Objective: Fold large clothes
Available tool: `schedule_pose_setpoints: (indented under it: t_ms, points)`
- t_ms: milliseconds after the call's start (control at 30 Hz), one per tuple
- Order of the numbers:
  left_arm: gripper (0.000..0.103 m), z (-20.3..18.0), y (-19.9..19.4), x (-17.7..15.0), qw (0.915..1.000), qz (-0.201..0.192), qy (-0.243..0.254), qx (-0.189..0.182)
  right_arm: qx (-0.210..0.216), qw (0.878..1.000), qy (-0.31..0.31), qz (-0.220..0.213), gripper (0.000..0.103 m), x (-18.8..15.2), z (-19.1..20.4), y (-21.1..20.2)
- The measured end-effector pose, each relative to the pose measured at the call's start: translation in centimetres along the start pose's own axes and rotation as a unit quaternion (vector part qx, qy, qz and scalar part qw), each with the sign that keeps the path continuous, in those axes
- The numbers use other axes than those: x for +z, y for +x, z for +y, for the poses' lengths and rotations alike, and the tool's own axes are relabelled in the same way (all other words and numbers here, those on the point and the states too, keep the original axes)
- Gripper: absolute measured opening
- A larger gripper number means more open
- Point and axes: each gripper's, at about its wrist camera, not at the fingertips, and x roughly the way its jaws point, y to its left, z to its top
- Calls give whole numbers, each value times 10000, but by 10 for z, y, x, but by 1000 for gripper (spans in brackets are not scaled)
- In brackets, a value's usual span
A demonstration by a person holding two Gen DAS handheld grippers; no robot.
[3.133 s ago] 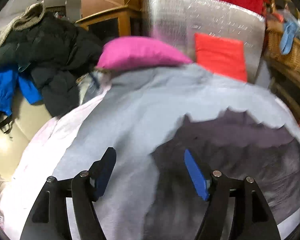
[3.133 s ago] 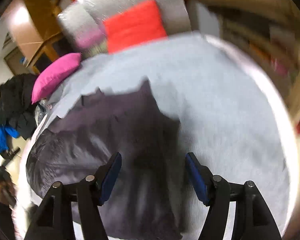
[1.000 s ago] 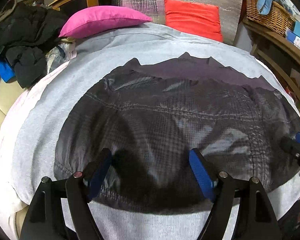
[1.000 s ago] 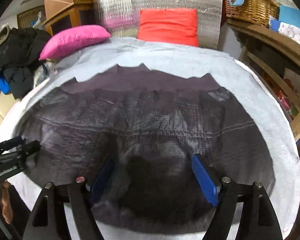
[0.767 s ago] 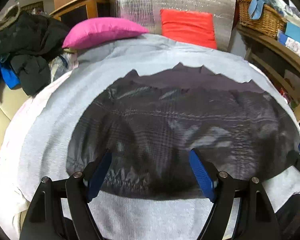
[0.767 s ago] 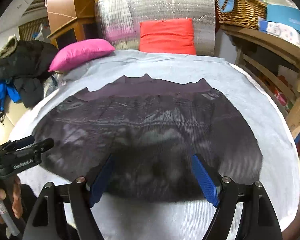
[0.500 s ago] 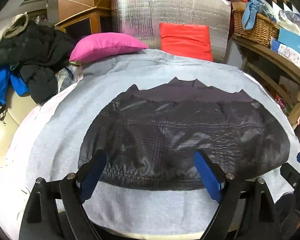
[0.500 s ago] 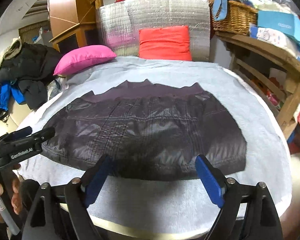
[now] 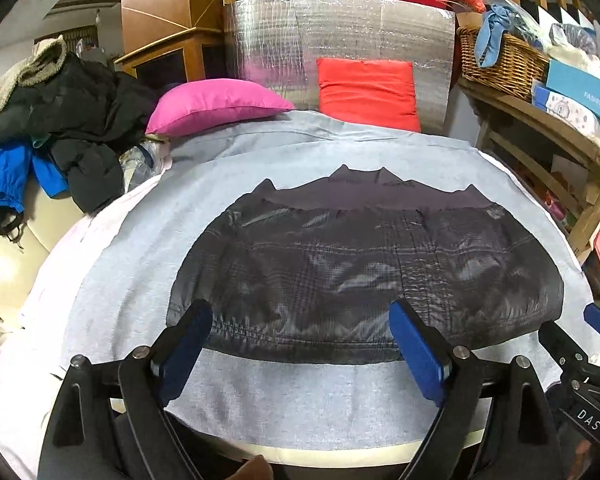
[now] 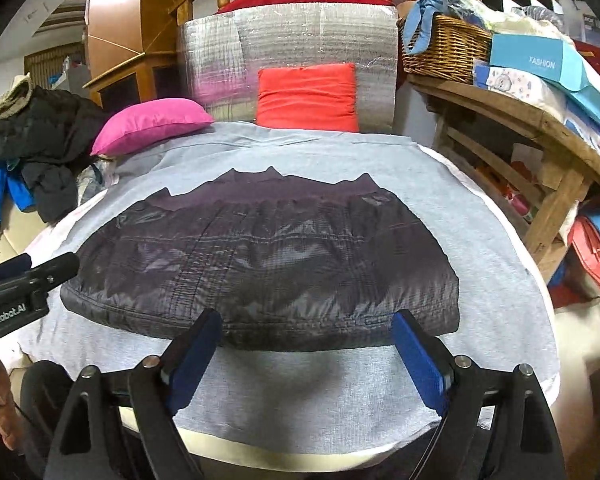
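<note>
A dark quilted jacket [image 9: 360, 260] [image 10: 268, 256] lies folded flat, wider than deep, in the middle of a grey sheet [image 9: 300, 392] [image 10: 480, 240]. Its purple-grey lining shows along the far edge. My left gripper [image 9: 298, 316] hangs open above the jacket's near hem, over the left half, with nothing between its blue pads [image 9: 414, 354]. My right gripper [image 10: 308, 322] is open in the same way over the right half, apart from the cloth. Each gripper shows at the edge of the other's view: the right one [image 9: 596, 320], the left one [image 10: 36, 266].
A pink pillow [image 9: 216, 106] and a red cushion [image 9: 368, 92] lean on a silver foil panel [image 9: 340, 40] at the far end. Dark and blue clothes [image 9: 72, 112] are heaped at the left. A wooden shelf [image 10: 520, 112] with a wicker basket [image 10: 440, 48] and boxes stands right.
Both grippers have drawn back and risen from the jacket, so more of the grey sheet shows in front of it. Their jaws have widened a little. The jacket lies still.
</note>
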Motion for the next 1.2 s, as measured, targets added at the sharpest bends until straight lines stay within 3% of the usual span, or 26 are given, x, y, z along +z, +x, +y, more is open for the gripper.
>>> schedule_pose_setpoints:
  t_ms: [500,667,1200]
  points:
    - [94,-5,-1,4,10000,13,-23,-72,-71,9999,-12,-126,89,4,4,0]
    - [95,-9,2,5,9999,66,36,79,-105,9998,-47,-170,89,6,6,1]
    - [98,-7,-3,8,9998,-61,-105,-134,-132,9996,-87,-237,89,9,11,0]
